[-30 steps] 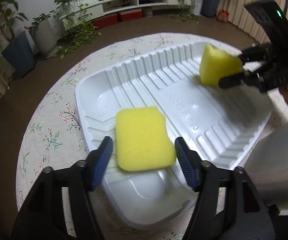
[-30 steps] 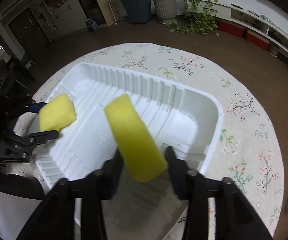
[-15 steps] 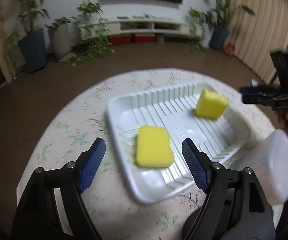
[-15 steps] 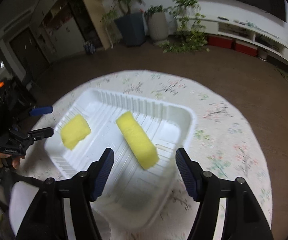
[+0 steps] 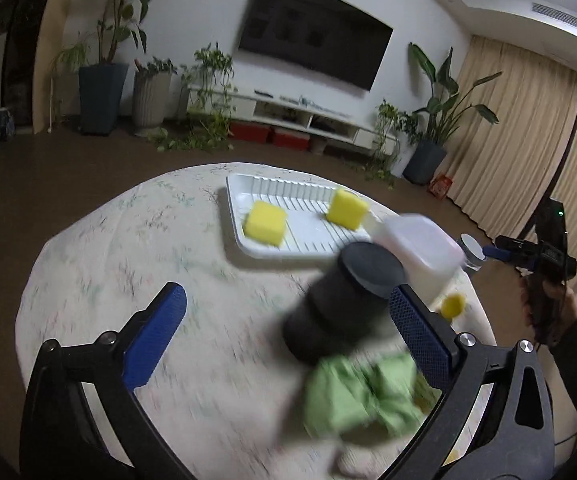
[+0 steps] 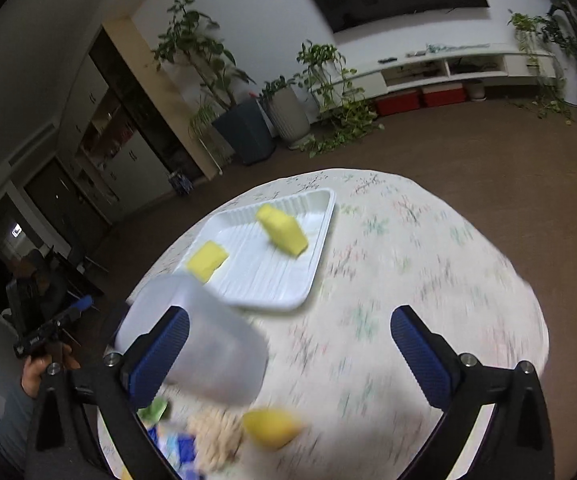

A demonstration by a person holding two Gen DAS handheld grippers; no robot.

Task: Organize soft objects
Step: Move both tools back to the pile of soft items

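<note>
- Our left gripper (image 5: 286, 330) hangs above the round floral table (image 5: 128, 280), tongs spread wide, nothing between them.
- Further right we spot the white tray (image 5: 264, 254) with two yellow sponges well apart: one (image 5: 265, 223) at its near-left side, the other (image 5: 346, 209) toward the right.
- A blurred black cylinder (image 5: 344, 304), a green cloth (image 5: 362, 394) and a translucent tub (image 5: 420, 248) sit nearer us.
- Our right gripper (image 6: 288, 354) is also wide and empty, the tub (image 6: 192, 340) just behind its left finger.
</note>
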